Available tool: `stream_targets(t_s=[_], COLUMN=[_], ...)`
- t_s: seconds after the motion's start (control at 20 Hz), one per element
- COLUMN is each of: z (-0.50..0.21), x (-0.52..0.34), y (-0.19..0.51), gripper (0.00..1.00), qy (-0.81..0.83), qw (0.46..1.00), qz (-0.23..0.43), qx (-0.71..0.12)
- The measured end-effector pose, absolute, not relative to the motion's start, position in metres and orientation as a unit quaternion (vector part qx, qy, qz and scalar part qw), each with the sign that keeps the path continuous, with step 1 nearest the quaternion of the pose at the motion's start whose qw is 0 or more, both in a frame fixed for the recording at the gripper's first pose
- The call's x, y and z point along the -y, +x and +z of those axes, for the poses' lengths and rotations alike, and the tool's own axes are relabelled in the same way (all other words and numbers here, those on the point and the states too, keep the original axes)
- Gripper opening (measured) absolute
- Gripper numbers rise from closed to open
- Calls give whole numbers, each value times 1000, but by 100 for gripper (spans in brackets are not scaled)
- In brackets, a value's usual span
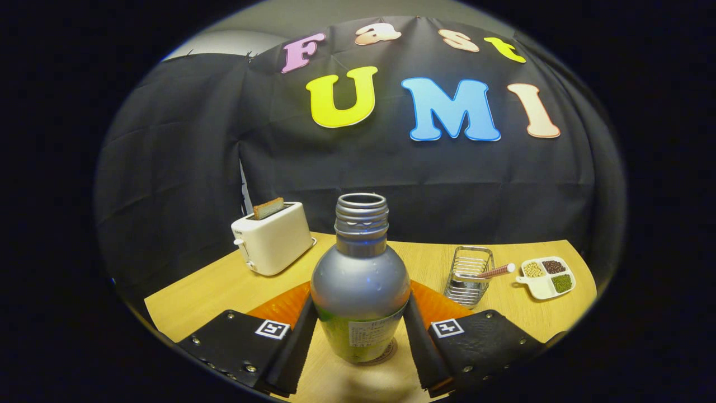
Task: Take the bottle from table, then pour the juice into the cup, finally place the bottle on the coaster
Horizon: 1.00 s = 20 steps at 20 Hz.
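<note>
Gripping: the tongs (361, 330) stand closed on a silver metal bottle with a green-labelled lower half (359, 291), one finger pressed to each side of its body.
Bottle: upright, uncapped, its threaded neck open at the top; droplets bead on the silver shoulder.
Bottle base: it sits over a round brown coaster (386, 354) on the light wooden counter (224, 285); whether the base touches the coaster or hangs just above it cannot be told.
Fingers: each carries a square black-and-white marker near the bottle, and an orange ribbed surface shows behind both.
Left of the bottle: a cream two-slot toaster (272, 238) stands well back on the counter, a slice of browned toast (268, 207) rising from one slot.
Right of the bottle: a small chrome wire basket (469, 275) stands beyond the right finger, with a pink-and-white striped stick (495, 271) lying across its rim.
Farther right: a white sectioned dish with a short handle (545, 278) sits near the basket, its compartments holding pale, dark and green grains.
Backdrop: black cloth closes off the booth behind the counter.
</note>
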<state>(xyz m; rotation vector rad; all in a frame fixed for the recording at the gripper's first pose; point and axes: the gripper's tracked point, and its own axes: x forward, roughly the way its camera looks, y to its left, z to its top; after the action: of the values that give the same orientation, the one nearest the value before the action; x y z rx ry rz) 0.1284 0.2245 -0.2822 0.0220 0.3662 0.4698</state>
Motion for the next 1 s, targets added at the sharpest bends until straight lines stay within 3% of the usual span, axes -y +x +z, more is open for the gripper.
stream_targets(t_s=[1.0], z=[-349], x=[-239], y=[151], gripper=[77], qy=[-28], qw=[960], qz=[220], qx=[-170])
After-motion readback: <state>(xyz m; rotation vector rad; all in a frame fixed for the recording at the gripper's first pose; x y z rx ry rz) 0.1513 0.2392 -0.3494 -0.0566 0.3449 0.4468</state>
